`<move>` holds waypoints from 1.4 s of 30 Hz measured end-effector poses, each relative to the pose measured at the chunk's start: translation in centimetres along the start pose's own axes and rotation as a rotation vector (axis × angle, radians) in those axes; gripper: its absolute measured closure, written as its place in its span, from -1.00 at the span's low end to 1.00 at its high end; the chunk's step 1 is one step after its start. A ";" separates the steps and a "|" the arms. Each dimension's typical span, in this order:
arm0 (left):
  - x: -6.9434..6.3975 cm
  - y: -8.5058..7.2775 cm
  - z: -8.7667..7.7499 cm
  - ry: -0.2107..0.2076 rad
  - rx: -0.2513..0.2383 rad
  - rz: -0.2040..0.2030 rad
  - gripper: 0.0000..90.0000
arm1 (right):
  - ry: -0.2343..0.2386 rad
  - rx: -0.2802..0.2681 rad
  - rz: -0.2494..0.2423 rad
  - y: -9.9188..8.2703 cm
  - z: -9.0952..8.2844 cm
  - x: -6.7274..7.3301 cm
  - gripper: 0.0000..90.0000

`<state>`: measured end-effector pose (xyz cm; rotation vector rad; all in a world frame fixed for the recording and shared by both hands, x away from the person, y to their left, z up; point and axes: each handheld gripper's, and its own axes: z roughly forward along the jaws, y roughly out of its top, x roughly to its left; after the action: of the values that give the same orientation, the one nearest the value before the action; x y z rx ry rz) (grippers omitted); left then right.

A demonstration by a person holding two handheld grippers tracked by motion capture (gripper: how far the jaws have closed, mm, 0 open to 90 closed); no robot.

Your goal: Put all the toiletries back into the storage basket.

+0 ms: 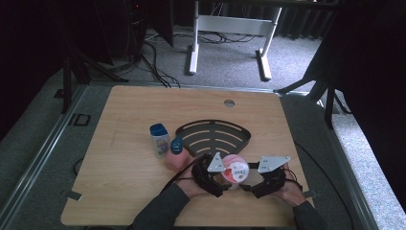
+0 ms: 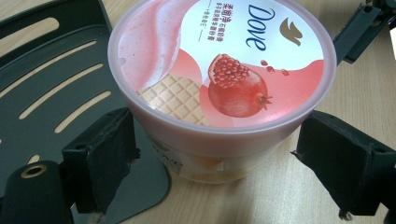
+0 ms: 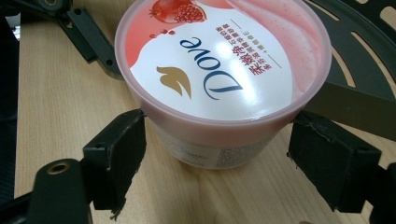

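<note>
Currently, working left to right across the table: a small bottle with a blue cap stands upright at the left, and just beside it a pink bottle with a blue spout. Neither is being handled.

My left gripper sits next, low on the near side of the table. Its jaws are spread wide on either side of the tub. The left pad looks to touch or nearly touch the tub's wall; the right pad stands clear of it. No firm hold is established.

The tub, pink-lidded with a pomegranate printed on it, stands upright on the wood, partly over the near corner of the black slotted tray, between the two grippers.

My right gripper faces the tub from the opposite side. Its jaws are likewise wide apart, the left pad close against the rim, the right pad apart from it. Nothing is gripped.

Assessment: the approach appears complete, with both grippers positioned around the tub. Closing and lifting or moving remain to be done. The lid is on.
</note>
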<state>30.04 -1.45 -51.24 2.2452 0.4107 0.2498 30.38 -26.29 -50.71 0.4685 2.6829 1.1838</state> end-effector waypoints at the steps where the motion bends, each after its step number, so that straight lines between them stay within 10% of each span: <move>1: 0.0 0.1 0.0 0.000 -0.003 -0.004 -0.72 | 0.000 -0.002 0.000 0.0 0.0 -0.1 -0.58; 42: 0.9 2.4 0.9 0.053 0.008 -0.055 -0.77 | -0.020 0.008 -0.011 1.0 -1.0 -2.3 -0.57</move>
<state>31.68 -3.22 -50.01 2.2359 0.5011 0.2797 32.52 -27.14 -49.20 0.4633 2.6704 1.1598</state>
